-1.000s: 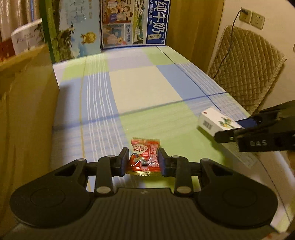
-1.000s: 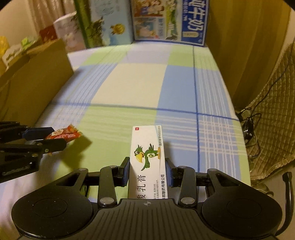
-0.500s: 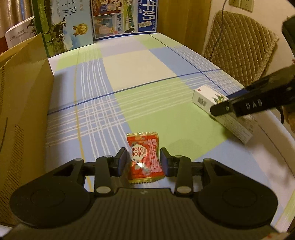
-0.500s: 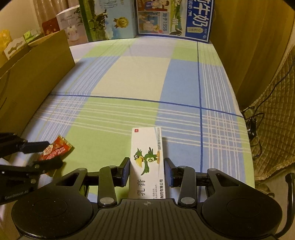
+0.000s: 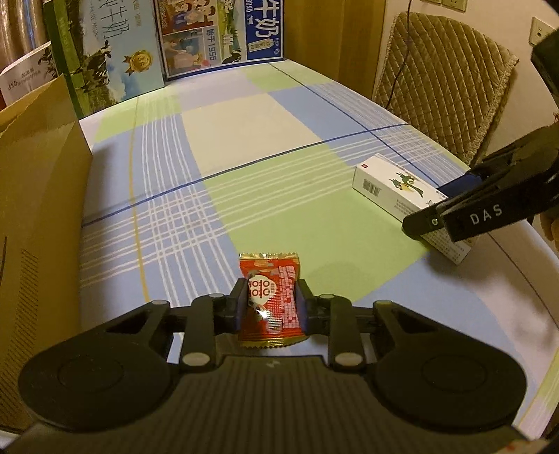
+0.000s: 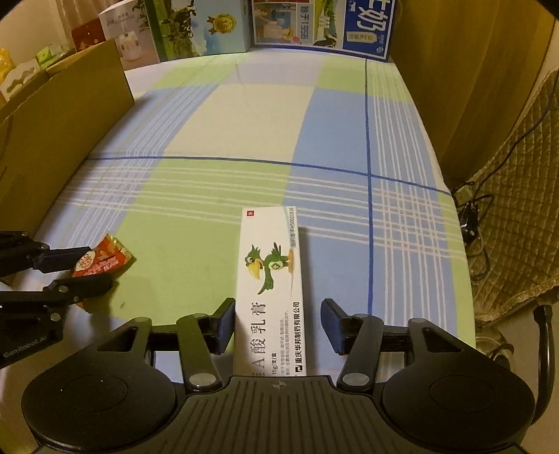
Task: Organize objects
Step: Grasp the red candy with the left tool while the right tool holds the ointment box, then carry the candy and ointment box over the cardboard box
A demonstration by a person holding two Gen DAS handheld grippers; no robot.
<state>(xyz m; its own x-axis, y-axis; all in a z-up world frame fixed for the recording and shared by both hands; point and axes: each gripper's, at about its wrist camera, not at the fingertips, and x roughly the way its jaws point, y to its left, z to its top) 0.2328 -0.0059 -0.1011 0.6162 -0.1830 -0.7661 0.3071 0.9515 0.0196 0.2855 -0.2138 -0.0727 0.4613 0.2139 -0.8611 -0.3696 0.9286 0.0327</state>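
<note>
A red snack packet (image 5: 269, 297) sits low over the checked tablecloth (image 5: 244, 139), pinched at its middle by my left gripper (image 5: 270, 307), which is shut on it. In the right wrist view the packet (image 6: 101, 260) shows at the left, between the left gripper's fingers (image 6: 63, 260). A long white medicine box with a green bird (image 6: 270, 279) lies flat on the cloth. My right gripper (image 6: 277, 321) straddles its near end and is open, with a gap beside the right pad. From the left wrist view the box (image 5: 394, 185) is at the right.
A tall cardboard box (image 5: 35, 209) stands along the table's left side. Large milk cartons (image 5: 216, 31) line the far edge. A quilted chair (image 5: 447, 80) and floor cables (image 6: 468, 216) are past the right table edge.
Both grippers came down from above the table to its surface. The right fingers spread and let go of the medicine box. The left one still pinches the packet.
</note>
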